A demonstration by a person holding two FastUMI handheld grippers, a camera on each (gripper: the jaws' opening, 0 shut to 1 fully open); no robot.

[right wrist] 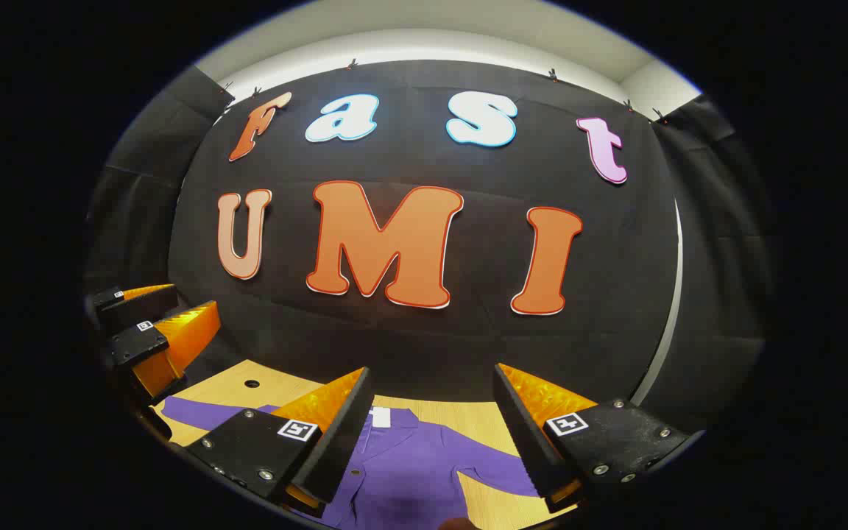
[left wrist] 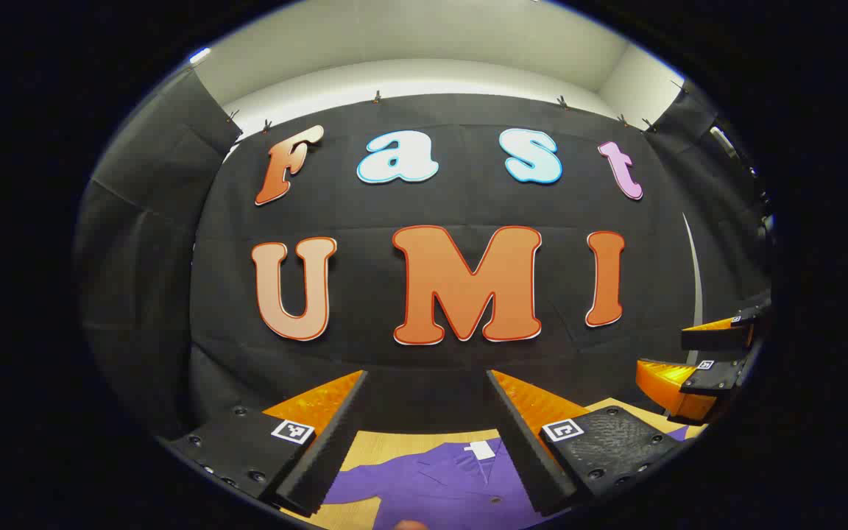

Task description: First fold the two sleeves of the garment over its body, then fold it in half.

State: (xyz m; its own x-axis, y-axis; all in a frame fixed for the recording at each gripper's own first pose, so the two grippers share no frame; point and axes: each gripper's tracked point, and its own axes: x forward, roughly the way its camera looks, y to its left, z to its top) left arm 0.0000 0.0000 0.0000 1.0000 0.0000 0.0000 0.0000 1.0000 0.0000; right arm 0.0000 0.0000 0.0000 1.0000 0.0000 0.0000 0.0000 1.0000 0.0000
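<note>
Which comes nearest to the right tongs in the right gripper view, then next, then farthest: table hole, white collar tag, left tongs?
1. White collar tag, by the right tongs' left finger.
2. Table hole, farther left.
3. Left tongs, far left edge.

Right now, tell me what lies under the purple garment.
The purple garment lies spread on a light wooden table, its sleeves out to the sides. Bare wood shows around it, with a small dark hole near the far corner. Whatever the cloth covers is hidden.
</note>
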